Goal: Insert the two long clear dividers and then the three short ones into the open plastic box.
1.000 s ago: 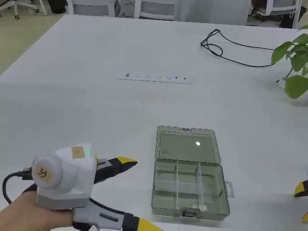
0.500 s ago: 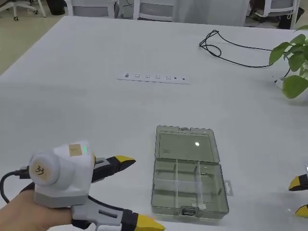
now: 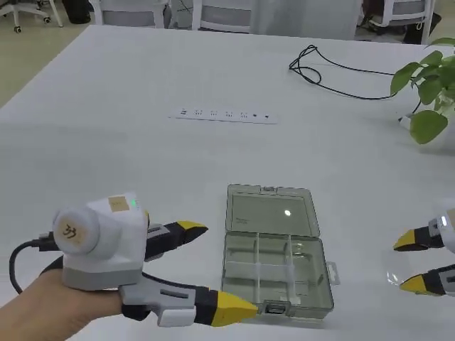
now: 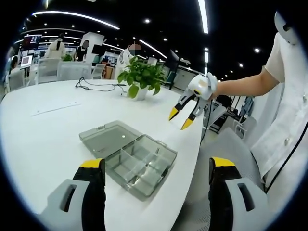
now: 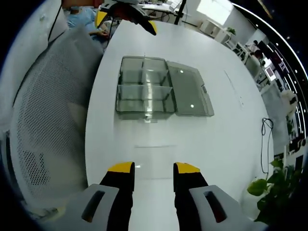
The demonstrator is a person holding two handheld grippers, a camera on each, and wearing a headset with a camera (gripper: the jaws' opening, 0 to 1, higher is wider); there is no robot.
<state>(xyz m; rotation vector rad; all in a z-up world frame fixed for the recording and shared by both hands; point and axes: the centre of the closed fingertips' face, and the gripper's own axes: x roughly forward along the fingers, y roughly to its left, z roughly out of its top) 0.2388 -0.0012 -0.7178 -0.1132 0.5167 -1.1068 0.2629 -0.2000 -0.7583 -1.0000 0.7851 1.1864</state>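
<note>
- The left tool [image 3: 213, 270] is hanging nearest to the person, low over the big white counter [image 3: 142, 156]. Its yellow-tipped jaws are wide apart and holding nothing.
- The right tool [image 3: 412, 263] is waiting off to the right. Its jaws are a little apart and holding nothing too.
- A small see-through bit [image 3: 390, 275] seems to be lying on the counter just beside the right tool. It is too faint to be sure, but it may be a short divider.
- The open grey see-through plastic box [image 3: 249, 302] is sitting between the two tools. Its long side is going left to right, and its clasp is pointing at the person.
- Clear divider walls [image 3: 259, 268] are standing inside the box, so I think the job is nearing its end. I cannot count them.
- Next, I think the right tool is needing to pinch that bit by its thin edge and slide it straight down into the box.
- The flat lid [image 3: 270, 212] is lying open on the far side.
</note>
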